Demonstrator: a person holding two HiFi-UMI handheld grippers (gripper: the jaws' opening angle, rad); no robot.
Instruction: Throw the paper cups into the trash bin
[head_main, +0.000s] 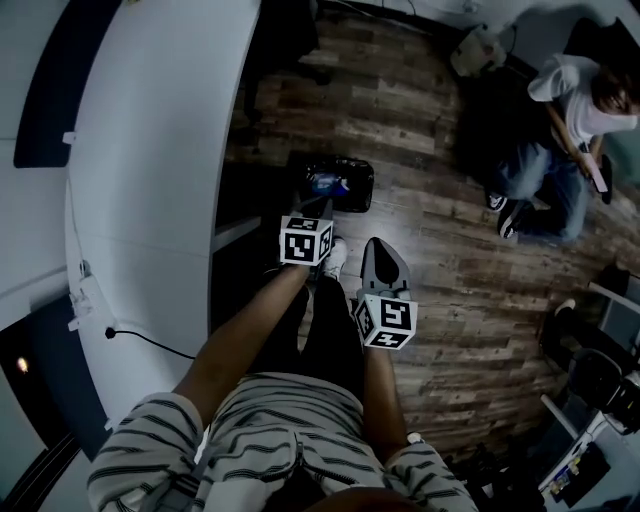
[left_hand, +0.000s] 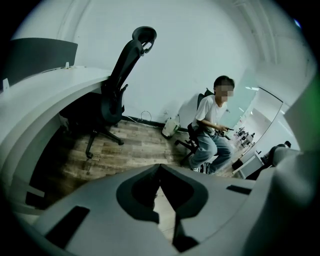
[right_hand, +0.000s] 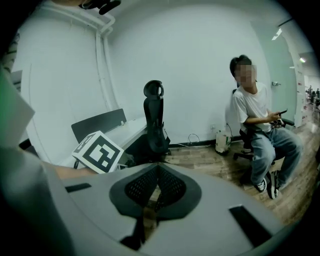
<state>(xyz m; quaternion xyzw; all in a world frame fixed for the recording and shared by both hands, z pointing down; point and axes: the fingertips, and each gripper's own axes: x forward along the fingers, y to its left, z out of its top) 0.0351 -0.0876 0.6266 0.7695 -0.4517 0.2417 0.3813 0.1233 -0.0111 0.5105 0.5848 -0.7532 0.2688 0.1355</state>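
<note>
Left tool (head_main: 320, 203) above black trash bin (head_main: 356, 186); right tool (head_main: 381, 246) beside, over wood floor (head_main: 445, 290).

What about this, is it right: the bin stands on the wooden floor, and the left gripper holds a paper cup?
Not quite. The bin stands on the wooden floor, but the left gripper holds nothing: the left gripper view shows its jaws shut together and empty.

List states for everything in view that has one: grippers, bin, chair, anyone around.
Left gripper: shut, empty.
Right gripper: shut, empty.
Bin: upright, open top, something inside; can't tell what.
Chair: upright, unoccupied.
Person: seated.
</note>
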